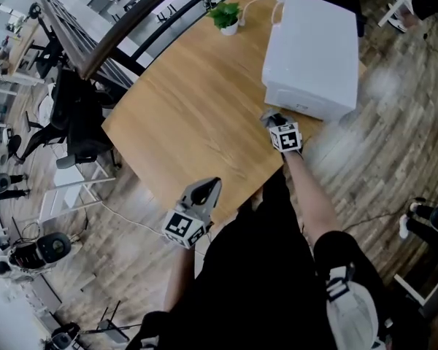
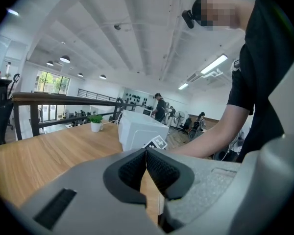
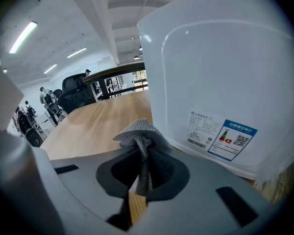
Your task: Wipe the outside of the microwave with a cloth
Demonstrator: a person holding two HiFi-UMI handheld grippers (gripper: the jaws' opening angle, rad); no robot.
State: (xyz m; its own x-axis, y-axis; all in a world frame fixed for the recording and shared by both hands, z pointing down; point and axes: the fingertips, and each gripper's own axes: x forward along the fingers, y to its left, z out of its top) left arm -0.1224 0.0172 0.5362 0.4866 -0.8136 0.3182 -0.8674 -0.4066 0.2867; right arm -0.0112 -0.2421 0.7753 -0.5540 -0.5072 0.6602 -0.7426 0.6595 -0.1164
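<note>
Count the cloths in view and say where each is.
1. The grey cloth is pinched in the right gripper, close to the microwave; another could lie hidden behind it.

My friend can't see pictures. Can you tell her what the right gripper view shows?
The right tongs pinch a bunched grey cloth close in front of a white microwave, which has a blue-and-white sticker near its bottom edge. The microwave sits on a wooden table in a big, bright room.
</note>
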